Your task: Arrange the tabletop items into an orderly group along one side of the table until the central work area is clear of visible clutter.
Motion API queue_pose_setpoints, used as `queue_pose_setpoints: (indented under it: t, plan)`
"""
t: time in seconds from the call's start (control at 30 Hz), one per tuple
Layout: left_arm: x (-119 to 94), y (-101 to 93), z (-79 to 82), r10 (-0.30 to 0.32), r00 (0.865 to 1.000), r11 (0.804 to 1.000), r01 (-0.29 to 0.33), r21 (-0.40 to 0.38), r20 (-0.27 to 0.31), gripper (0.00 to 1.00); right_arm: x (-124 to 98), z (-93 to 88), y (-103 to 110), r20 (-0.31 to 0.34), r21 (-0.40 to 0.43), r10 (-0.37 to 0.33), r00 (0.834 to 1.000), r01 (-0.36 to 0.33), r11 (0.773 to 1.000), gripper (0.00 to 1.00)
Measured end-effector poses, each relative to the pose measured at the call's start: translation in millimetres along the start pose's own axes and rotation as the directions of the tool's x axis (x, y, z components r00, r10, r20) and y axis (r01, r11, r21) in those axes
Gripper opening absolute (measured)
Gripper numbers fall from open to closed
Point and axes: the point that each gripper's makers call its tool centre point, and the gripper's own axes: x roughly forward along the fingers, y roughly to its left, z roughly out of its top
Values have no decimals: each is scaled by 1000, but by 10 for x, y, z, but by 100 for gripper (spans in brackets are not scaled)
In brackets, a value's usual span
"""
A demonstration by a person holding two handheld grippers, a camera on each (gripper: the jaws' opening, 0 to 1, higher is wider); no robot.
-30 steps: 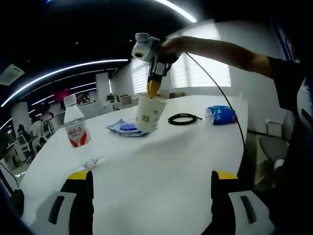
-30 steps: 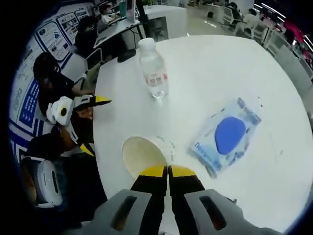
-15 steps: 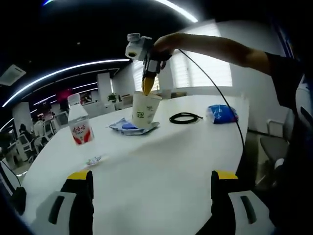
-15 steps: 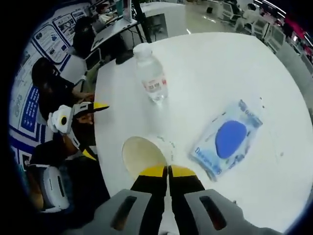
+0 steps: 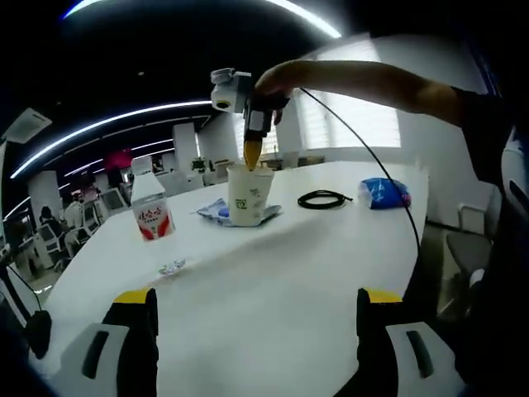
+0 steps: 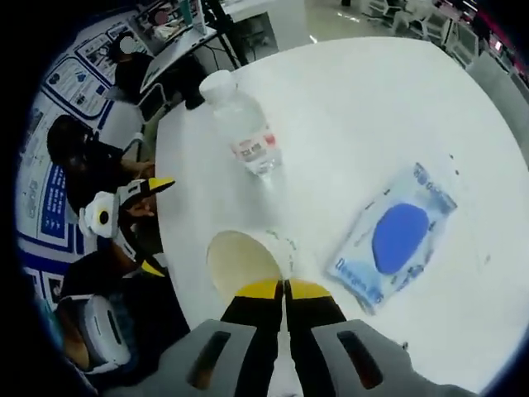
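Observation:
A white paper cup (image 5: 248, 194) stands upright in front of a blue-and-white wipes pack (image 5: 216, 212), its base at or just above the white table (image 5: 273, 281). My right gripper (image 5: 252, 153) comes down from above, shut on the cup's rim. In the right gripper view its jaws (image 6: 283, 289) pinch the rim of the cup (image 6: 240, 260), with the wipes pack (image 6: 397, 240) to the right and a water bottle (image 6: 244, 132) beyond. My left gripper (image 5: 256, 318) is open over the near table, holding nothing. It appears again as the left gripper (image 6: 157, 225) off the table's edge.
The red-labelled water bottle (image 5: 151, 211) stands left of the cup. A small crumpled wrapper (image 5: 172, 266) lies nearer me. A coiled black cable (image 5: 324, 198) and a blue bag (image 5: 384, 192) lie to the right. People sit at desks (image 6: 91, 141) beyond the table's edge.
The right gripper has kept its hold on the cup, which went from tilted and raised to upright and lower beside the wipes pack. The left gripper stays open.

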Motion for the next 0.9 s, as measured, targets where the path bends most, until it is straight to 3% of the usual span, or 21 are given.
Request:
queue_pose_setpoints:
  t: [0.6, 0.9]
  plan:
    - [-78, 79, -89, 21, 1000, 1000, -21, -10, -13, 100, 117, 164, -84, -17, 101, 8, 1000, -7, 995, 0]
    - [-108, 125, -148, 24, 1000, 1000, -24, -13, -18, 100, 228, 217, -84, -11, 108, 18, 1000, -17, 994, 0]
